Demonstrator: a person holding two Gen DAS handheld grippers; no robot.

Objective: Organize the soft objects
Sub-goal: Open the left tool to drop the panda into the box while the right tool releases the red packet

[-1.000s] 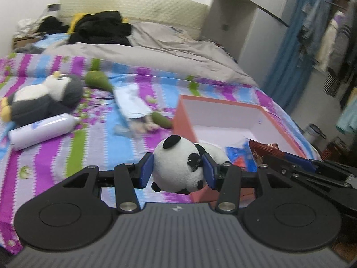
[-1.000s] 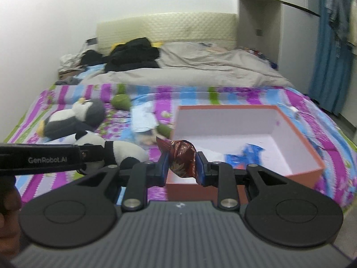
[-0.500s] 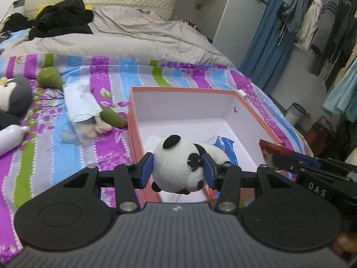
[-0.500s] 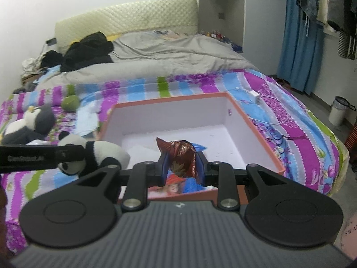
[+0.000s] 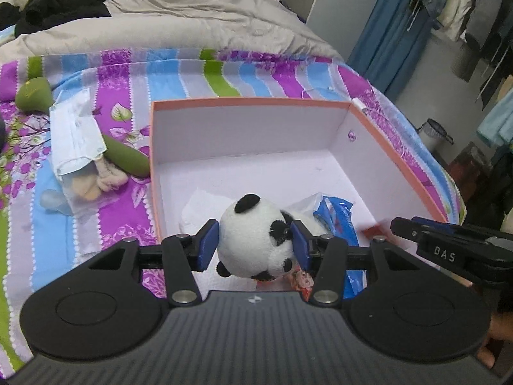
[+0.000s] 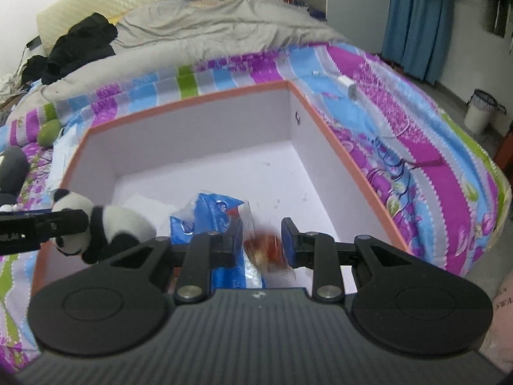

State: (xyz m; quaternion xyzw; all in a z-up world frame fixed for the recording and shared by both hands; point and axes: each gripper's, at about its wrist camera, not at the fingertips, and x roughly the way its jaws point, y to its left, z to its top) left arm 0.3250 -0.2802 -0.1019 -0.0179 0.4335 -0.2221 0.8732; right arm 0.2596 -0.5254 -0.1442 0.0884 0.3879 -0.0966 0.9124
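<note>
Both hang over the orange box [image 5: 250, 102]: my left gripper [image 5: 255, 243], jaws just easing apart, holds the panda [image 5: 253, 237]; my right gripper [image 6: 261, 243] clamps a red wrapper [image 6: 267, 252].

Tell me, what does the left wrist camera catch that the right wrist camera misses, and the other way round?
Only the left wrist view: a long green plush and a beige soft item beside the box, and the left gripper head-on, its jaws just opening around the panda.

Only the right wrist view: the right gripper head-on, a blurred red wrapper between its pads, and pink lettered fabric.

Both: the orange box, panda, blue packet, striped bedspread and bin.
</note>
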